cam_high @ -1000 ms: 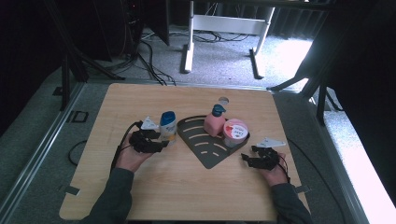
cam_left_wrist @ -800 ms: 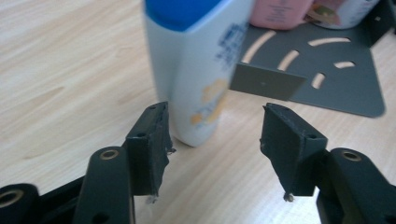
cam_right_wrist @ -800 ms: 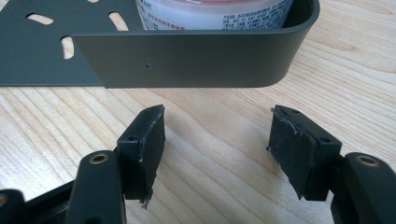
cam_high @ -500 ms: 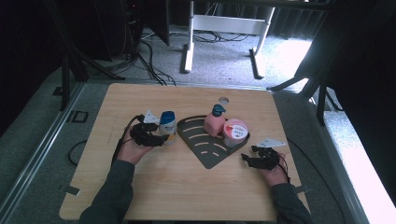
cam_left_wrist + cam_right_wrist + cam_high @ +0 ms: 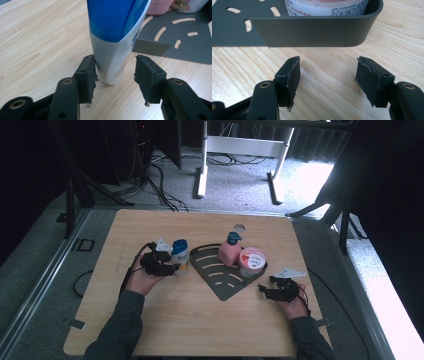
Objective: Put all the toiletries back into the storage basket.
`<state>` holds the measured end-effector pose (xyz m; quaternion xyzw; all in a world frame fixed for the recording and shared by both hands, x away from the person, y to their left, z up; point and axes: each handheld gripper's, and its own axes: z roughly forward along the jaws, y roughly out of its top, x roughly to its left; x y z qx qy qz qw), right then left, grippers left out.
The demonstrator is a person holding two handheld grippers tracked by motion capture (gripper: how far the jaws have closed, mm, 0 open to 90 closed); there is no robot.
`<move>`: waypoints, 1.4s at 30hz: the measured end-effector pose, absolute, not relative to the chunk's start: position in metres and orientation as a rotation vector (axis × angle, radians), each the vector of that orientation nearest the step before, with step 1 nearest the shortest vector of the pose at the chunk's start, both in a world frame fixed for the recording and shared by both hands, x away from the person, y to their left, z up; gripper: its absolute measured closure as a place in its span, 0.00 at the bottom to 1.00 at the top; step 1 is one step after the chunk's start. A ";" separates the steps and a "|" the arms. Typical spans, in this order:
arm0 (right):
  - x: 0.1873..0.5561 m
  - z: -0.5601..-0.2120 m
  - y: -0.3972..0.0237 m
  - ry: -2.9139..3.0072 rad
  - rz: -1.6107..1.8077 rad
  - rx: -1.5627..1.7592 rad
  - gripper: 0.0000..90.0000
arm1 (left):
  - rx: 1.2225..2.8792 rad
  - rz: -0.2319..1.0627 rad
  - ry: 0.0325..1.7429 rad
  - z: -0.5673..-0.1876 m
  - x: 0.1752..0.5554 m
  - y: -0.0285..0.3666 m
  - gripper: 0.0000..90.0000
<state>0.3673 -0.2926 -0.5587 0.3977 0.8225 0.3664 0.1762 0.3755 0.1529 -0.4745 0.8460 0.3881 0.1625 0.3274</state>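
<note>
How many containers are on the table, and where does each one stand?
3. A blue-capped white bottle stands on the bare wood left of the grey tray, between the left gripper's jaws. A pink bottle and a pink-lidded tub stand on the tray. Nothing seems hidden.

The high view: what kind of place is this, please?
Probably a lab or recording workspace, not a home: a bare wooden table on grey carpet, cables on the floor, dark stands around it, and a person holding grippers.

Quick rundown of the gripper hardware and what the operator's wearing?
Both grippers, left and right, are black, each topped by a grey three-cornered plate. Black cables trail from them. Jaws carry worn black pads and brass-ringed holes. The person wears dark grey-green sleeves.
</note>
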 end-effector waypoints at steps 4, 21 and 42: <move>0.367 -0.559 -0.293 2.329 1.037 1.126 0.40 | 2.242 0.409 1.002 -0.472 0.373 0.152 0.60; 0.367 -0.559 -0.293 2.330 1.036 1.124 0.40 | 2.311 0.405 1.002 -0.456 0.380 0.147 0.56; 0.367 -0.559 -0.293 2.329 1.038 1.124 0.40 | 2.383 0.398 0.966 -0.449 0.390 0.141 0.55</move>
